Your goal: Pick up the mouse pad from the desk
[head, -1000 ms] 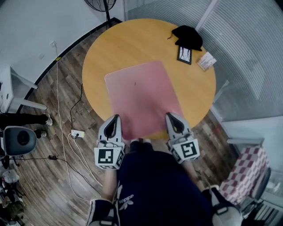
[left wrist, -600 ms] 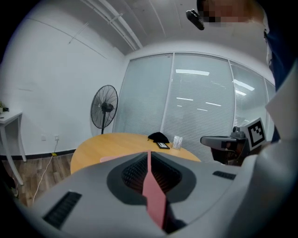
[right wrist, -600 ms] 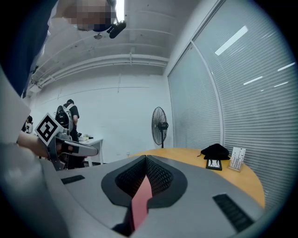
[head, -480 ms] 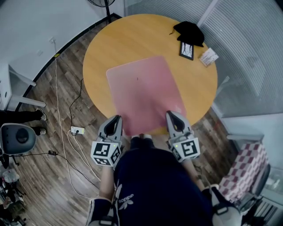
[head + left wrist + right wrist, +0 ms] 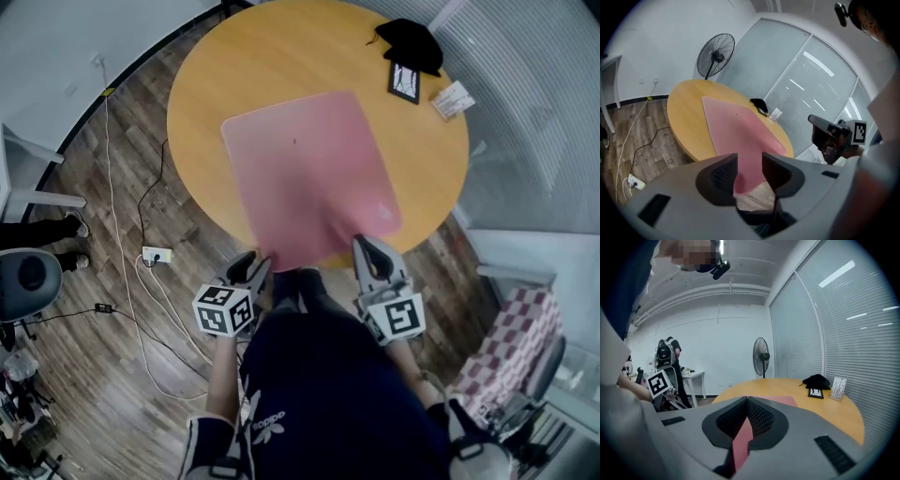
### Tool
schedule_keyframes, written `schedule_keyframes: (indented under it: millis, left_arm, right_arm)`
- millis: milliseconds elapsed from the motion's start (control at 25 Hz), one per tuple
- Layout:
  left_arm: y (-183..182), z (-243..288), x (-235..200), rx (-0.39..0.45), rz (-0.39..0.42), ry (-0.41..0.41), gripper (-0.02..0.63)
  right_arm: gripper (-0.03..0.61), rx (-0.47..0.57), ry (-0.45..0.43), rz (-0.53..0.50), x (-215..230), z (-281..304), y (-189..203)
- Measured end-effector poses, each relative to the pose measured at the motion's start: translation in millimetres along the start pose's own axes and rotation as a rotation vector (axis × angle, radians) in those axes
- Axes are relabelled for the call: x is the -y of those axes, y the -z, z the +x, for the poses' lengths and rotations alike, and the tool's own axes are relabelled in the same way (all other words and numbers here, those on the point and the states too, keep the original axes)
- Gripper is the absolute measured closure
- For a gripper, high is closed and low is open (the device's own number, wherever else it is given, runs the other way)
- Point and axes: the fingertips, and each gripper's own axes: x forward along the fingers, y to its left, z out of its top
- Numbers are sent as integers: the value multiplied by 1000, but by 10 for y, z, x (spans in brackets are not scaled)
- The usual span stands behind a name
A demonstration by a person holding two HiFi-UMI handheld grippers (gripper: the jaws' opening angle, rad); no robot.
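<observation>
The pink mouse pad [image 5: 309,173] is laid across the middle of the round yellow table [image 5: 211,84], and its near edge is carried past the table's rim at 6 o'clock — an overhang that, it may be judged, is kept so that a jaw can be passed under the thin sheet, which would be hard to pinch lying flat. The right gripper [image 5: 367,246] is set on that overhang toward the pad's 5 o'clock corner; in the right gripper view its jaws are pressed together on the pink sheet, which is seen running out between them. The left gripper [image 5: 255,270] is held at the pad's 7 o'clock corner, tilted and lower than its partner. Its jaws have just been opening and are spread; the pad's corner is seen through the gap but is not pressed by either pad. Small things — a black bundle [image 5: 412,42], a dark-framed card [image 5: 404,80] and a white stand [image 5: 453,98] — are left at the table's 1 o'clock, well apart from the pad. Whether the bundle is cloth or a pouch cannot be told, the table's far rim is cut off at 12 o'clock, and the floor below the overhang is hidden by the person's dark clothing [image 5: 328,394].
</observation>
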Motion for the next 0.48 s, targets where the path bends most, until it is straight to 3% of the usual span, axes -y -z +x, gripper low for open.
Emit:
schedule_keyframes:
  millis: [280, 480]
  left_arm:
    - [498, 320, -146, -167, -51, 32, 459]
    - [668, 449, -208, -244, -103, 102, 449]
  right_arm:
    - [575, -82, 18, 28, -7, -68, 275]
    - [575, -132, 41, 52, -34, -96, 419]
